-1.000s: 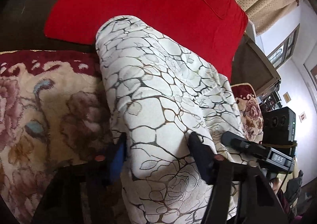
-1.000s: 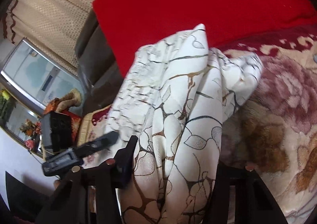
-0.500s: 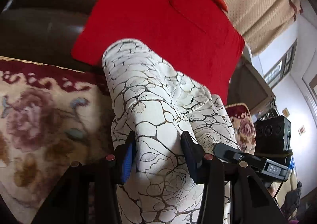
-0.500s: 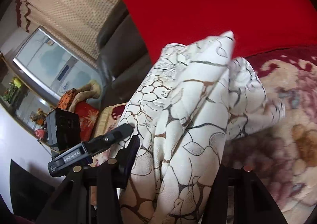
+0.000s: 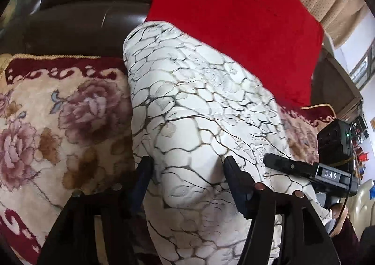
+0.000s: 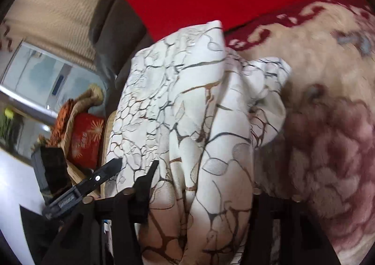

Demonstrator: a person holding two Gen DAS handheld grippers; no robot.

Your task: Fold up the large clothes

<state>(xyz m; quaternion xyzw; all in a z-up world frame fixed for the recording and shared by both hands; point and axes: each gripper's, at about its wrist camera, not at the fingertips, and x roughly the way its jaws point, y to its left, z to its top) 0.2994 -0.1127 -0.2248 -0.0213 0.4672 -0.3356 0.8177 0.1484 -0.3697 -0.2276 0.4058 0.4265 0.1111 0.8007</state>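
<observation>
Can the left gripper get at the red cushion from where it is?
Probably not directly: the left gripper has the bundled white garment between its fingers, and that bulk lies between it and the red cushion.

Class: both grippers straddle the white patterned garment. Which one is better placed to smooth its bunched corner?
Probably the right gripper: the white garment's crumpled corner lies just ahead of it; before the left gripper the cloth looks smooth.

White dark-veined garment, red cushion, seemingly floral blanket
</observation>
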